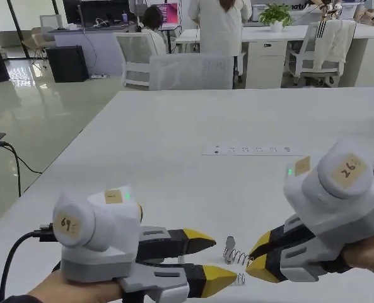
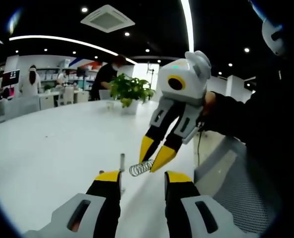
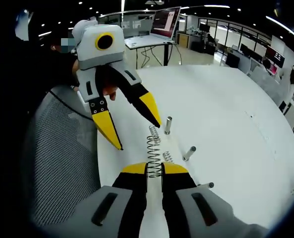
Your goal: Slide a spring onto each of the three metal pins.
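My left claw (image 3: 139, 136), spread wide, crowds the near pin (image 3: 168, 125) just ahead of the spring (image 3: 154, 148) my right claw (image 3: 154, 169) pinches — a second pin (image 3: 189, 152) and a third pin (image 3: 206, 185) stand off to one side; the table (image 1: 250, 120) beyond lies open.

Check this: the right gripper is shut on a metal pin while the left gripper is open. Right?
Not quite: the right gripper is shut on a spring instead, as the right gripper view shows. The left gripper is open.
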Available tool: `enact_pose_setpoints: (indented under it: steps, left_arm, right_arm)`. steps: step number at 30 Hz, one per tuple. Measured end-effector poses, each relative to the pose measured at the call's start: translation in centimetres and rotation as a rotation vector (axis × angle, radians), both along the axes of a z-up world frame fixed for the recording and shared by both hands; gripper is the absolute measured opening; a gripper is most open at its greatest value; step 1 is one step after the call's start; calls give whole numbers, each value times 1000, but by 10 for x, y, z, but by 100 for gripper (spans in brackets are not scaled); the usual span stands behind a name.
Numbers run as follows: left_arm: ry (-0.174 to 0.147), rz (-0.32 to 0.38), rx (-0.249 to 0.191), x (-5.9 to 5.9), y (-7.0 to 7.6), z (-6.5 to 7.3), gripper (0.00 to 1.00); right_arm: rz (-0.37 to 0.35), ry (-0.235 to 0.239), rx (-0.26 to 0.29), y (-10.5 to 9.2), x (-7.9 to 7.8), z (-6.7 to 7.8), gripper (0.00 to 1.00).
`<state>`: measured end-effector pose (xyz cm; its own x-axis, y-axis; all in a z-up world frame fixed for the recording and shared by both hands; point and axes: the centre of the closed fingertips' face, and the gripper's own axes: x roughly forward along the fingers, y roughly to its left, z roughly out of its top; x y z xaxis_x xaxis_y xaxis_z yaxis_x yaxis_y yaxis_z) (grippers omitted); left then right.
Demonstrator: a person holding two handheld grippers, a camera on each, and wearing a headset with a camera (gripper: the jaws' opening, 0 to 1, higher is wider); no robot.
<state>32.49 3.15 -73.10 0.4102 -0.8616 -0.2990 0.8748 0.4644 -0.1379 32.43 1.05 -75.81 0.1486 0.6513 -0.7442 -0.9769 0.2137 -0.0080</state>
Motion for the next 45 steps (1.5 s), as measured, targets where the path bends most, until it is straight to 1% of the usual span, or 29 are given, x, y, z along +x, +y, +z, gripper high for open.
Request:
enact_pose_setpoints:
  steps: [5, 8, 11, 13, 17, 21, 27, 29, 32, 36, 41, 45]
  left_arm:
    - [-3, -7, -4, 0, -2, 0, 27]
    - [-9, -12, -7, 0, -3, 1, 27]
    - [-12, -16, -15, -1, -5, 3, 26]
    - [-13, -21, -15, -2, -6, 2, 26]
    - [-16, -27, -8, -3, -6, 0, 24]
    - [-11, -29, -10, -3, -5, -2, 23]
    - [-1, -36, -18, -5, -6, -2, 20]
    - [-4, -39, -21, -5, -6, -2, 16]
    - [-4, -46, -20, -7, -7, -2, 11]
    - [2, -48, -23, -8, -7, -3, 8]
    - [13, -51, -22, -8, -7, -5, 5]
    - [11, -54, -21, -8, -6, -5, 4]
  right_arm:
    - [7, -1, 9, 0, -1, 1, 7]
    - [21, -17, 13, 0, -2, 3, 7]
    - [32, -19, 21, 2, -2, 3, 7]
    - [39, -24, 15, 3, -2, 2, 7]
    - [53, -29, 26, 6, -4, 4, 7]
    - [75, -37, 22, 6, -7, 5, 7]
    - [143, -65, 30, 10, -14, 6, 7]
    - [162, -78, 24, 11, -16, 5, 7]
    - [177, -95, 23, 12, -16, 6, 7]
    - [209, -114, 23, 13, -18, 6, 7]
    - [242, -154, 8, 13, -18, 4, 7]
    - [259, -185, -3, 12, -16, 4, 7]
